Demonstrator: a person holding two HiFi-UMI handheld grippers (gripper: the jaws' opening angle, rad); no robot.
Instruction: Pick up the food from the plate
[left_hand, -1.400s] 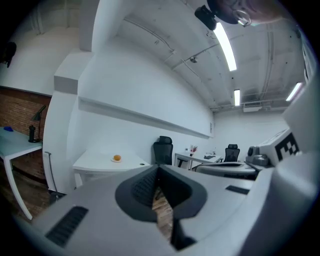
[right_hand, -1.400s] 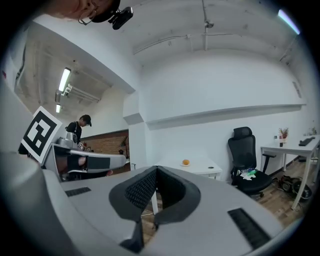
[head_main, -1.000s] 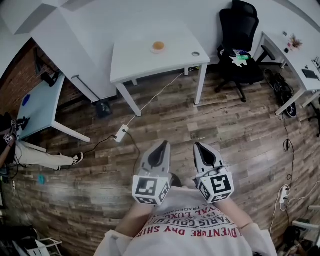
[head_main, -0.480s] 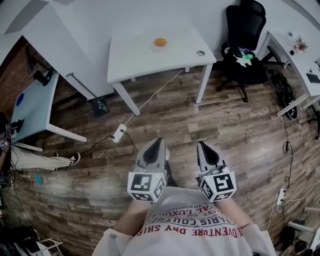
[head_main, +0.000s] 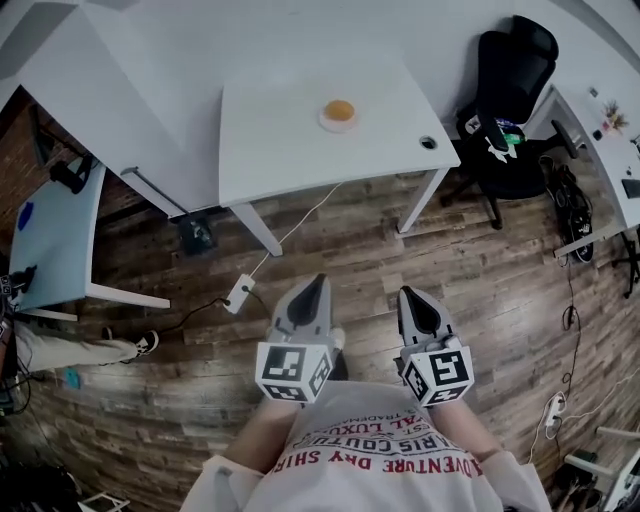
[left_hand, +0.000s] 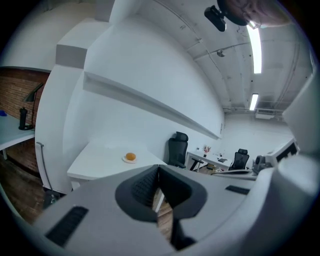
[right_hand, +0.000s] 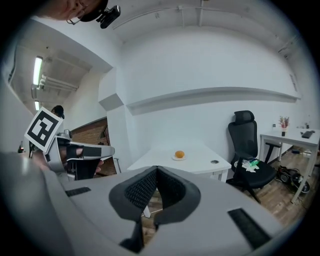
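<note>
A round orange piece of food (head_main: 339, 109) lies on a small white plate (head_main: 327, 122) on the white table (head_main: 280, 140), far ahead of both grippers. My left gripper (head_main: 314, 286) and right gripper (head_main: 410, 297) are held side by side over the wooden floor, well short of the table, both shut and empty. The left gripper view shows the food (left_hand: 130, 156) small beyond the closed jaws of the left gripper (left_hand: 158, 172). In the right gripper view the food (right_hand: 179, 154) sits past the right gripper (right_hand: 156, 170), and the left gripper (right_hand: 102, 150) shows at the left.
A black office chair (head_main: 510, 75) stands right of the table, beside a second white desk (head_main: 600, 140). A power strip (head_main: 239, 293) and its cable lie on the floor in front of the table. A pale blue table (head_main: 50, 230) is at the left. A round grommet (head_main: 428, 143) sits near the table's right corner.
Both grippers have moved forward together towards the white table, which now sits nearer and larger in the head view. Both jaws stayed shut.
</note>
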